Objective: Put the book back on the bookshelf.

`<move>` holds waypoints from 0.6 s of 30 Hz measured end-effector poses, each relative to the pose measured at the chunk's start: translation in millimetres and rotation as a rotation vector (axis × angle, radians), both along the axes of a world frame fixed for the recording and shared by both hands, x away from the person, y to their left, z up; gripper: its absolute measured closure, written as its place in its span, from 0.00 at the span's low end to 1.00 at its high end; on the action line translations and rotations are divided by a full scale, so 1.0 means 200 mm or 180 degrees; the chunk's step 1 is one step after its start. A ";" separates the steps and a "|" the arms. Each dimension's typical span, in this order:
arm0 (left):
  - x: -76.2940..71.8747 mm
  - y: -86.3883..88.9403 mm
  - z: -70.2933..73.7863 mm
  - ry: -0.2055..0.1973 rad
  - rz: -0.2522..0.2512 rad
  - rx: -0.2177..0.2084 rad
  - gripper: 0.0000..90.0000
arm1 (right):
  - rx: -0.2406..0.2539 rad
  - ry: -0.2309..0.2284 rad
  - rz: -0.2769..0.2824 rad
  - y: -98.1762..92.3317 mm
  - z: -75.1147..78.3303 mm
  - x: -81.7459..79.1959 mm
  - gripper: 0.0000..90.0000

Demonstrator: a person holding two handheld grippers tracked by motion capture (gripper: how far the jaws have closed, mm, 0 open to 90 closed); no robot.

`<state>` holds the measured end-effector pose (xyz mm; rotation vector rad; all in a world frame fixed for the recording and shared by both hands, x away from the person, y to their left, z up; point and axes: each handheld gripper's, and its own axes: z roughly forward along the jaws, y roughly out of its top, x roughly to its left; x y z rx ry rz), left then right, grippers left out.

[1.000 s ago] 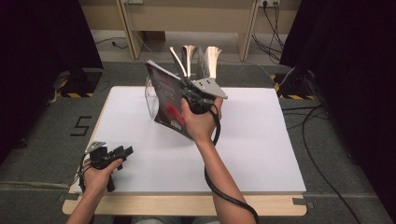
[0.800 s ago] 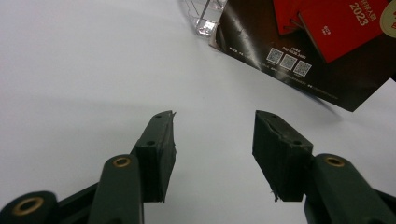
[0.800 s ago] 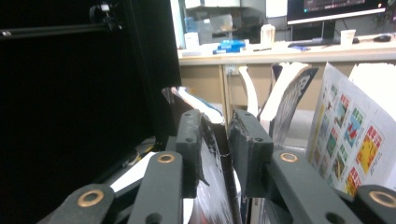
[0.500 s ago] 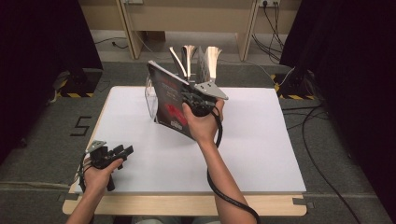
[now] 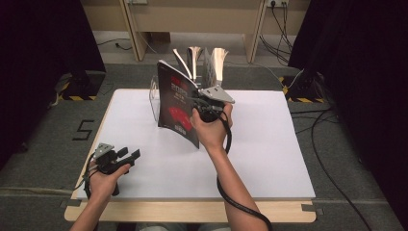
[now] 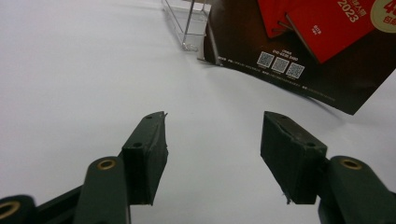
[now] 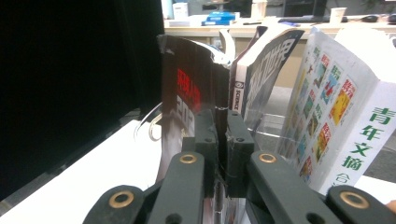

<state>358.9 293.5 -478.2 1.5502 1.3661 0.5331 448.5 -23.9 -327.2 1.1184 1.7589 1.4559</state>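
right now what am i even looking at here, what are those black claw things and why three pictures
A person sits at a white table and holds a pair of hand-worked tongs in each hand. The high view looks down from above. The other two pictures come from small cameras riding on the tongs, looking along their black jaws.

The right tongs are shut on the edge of a dark magazine with red print, held upright beside a clear rack that holds more magazines. The right jaws have just been closing on it.

The left tongs rest near the table's near left corner, open with nothing between the jaws, which have just been opening.
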 end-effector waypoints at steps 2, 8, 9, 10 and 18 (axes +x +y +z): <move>0.00 -0.01 0.01 -0.0031 -0.0026 0.0033 0.42 | 0.0040 -0.0010 -0.0033 0.01 0.00 -0.01 0.96; 0.02 -0.09 0.05 -0.0194 -0.0162 0.0128 0.39 | 0.0078 -0.0045 -0.0106 0.06 0.00 -0.03 0.97; 0.03 -0.11 0.06 -0.0230 -0.0193 0.0142 0.39 | 0.0073 -0.0045 -0.0114 0.07 0.01 -0.03 0.97; 0.03 -0.13 0.07 -0.0265 -0.0224 0.0171 0.38 | 0.0092 -0.0042 -0.0128 0.08 0.01 -0.03 0.97; 0.08 -0.27 0.15 -0.0509 -0.0461 0.0293 0.36 | 0.0133 -0.0053 -0.0267 0.16 0.02 -0.04 0.97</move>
